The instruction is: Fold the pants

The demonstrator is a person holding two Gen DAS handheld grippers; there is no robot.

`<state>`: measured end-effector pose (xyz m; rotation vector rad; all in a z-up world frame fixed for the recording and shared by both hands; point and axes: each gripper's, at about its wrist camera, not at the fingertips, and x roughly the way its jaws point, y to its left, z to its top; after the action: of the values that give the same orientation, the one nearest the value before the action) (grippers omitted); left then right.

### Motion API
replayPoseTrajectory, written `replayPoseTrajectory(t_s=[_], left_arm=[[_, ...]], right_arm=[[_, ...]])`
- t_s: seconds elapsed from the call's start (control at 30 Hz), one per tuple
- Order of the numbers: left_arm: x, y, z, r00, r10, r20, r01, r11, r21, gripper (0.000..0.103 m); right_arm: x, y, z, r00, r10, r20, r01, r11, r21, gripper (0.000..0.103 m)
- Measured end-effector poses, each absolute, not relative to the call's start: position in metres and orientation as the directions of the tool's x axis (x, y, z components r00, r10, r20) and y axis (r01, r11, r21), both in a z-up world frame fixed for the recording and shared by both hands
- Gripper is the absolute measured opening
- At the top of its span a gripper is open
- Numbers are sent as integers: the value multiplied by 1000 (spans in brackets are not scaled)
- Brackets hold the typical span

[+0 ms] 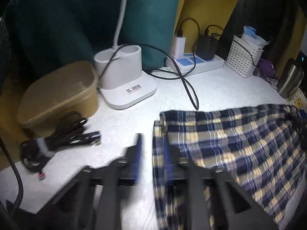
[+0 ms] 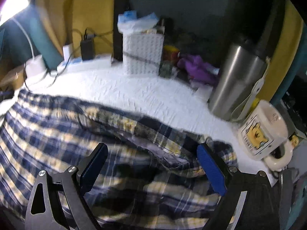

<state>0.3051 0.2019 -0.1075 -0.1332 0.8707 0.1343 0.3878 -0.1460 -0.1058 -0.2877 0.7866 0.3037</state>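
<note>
The plaid pants (image 1: 230, 143) are lying partly folded on the white table (image 1: 211, 88), beside the lamp base (image 1: 126, 80); tidying looks unfinished. The left gripper (image 1: 152, 149) is pinching their edge (blurred), while the right gripper (image 2: 151, 157) is hovering spread. Only the right view is showing the bunched waistband and mug (image 2: 262, 132).

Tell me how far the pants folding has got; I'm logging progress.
Early on. Done: the plaid pants lie on the white table with one layer apparently doubled over along the far edge. In hand: the left hand-held gripper is closed to a narrow gap around their left edge; the right hand-held gripper hangs open over bunched cloth. Left: smoothing and the remaining folds.
</note>
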Motion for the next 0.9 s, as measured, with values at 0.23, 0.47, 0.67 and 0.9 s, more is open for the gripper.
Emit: replayPoseTrajectory(t_s=[0.23, 0.47, 0.67, 0.9], left_arm=[[254, 173, -103, 634, 5, -773, -77, 995, -57, 46], [238, 156, -135, 582, -44, -812, -64, 993, -100, 45], [230, 156, -131, 613, 3, -790, -87, 994, -63, 1], [214, 164, -124, 625, 100, -774, -150, 989, 6, 1]], right_arm=[[374, -154, -80, 727, 158, -669, -322, 938, -128, 95], [346, -154, -91, 686, 177, -706, -367, 922, -126, 95], [325, -160, -113, 639, 179, -748, -373, 923, -97, 95], [306, -158, -131, 609, 186, -771, -394, 914, -91, 95]])
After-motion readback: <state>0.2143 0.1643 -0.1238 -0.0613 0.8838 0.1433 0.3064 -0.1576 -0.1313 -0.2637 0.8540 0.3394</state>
